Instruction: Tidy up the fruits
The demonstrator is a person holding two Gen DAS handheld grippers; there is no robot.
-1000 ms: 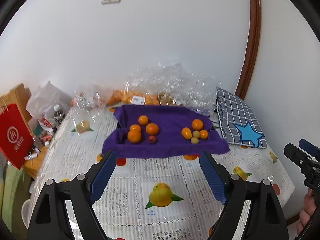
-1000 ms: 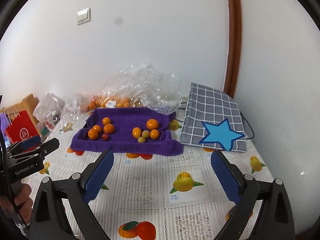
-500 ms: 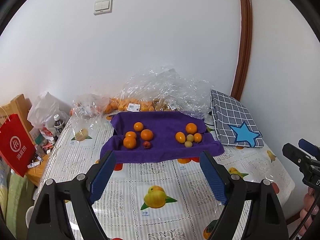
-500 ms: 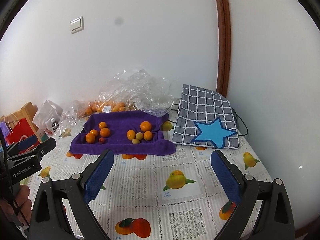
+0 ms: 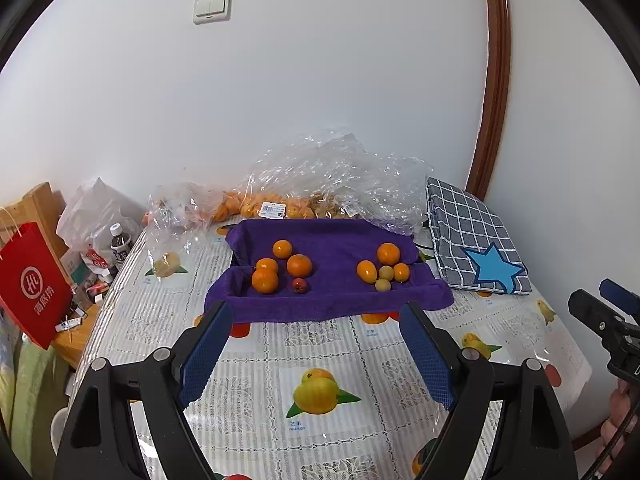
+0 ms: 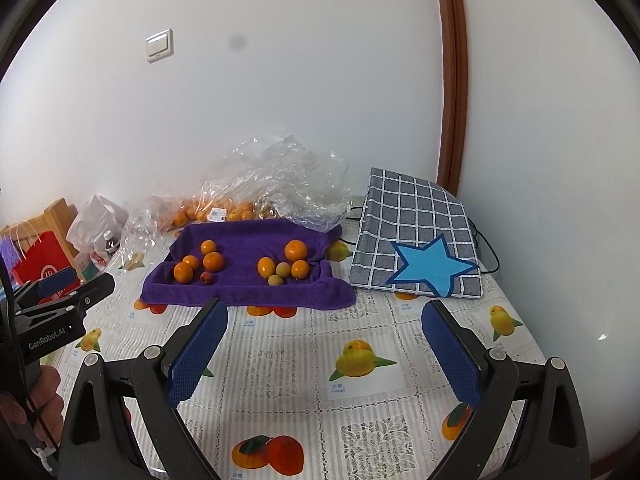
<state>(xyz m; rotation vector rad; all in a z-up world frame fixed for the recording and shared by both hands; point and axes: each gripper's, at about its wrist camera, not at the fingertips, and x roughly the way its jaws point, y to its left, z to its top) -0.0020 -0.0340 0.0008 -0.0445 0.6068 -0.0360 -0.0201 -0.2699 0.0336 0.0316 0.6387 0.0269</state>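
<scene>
on purple towel (image 5: pixel 328 276), orange fruits (image 5: pixel 298 266), clustered

Both wrist cameras look obliquely down, side by side, sharing the purple towel (image 5: pixel 332 300) ahead.

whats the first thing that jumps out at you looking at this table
The purple towel in the middle of the table, with two clusters of orange and yellowish fruit lying on it. To its right lies a grey checked cloth with a bright blue star, and behind the towel, against the wall, crumpled clear plastic bags holding more oranges. Both tongs, left and right, stand open and empty near the table's front.
</scene>
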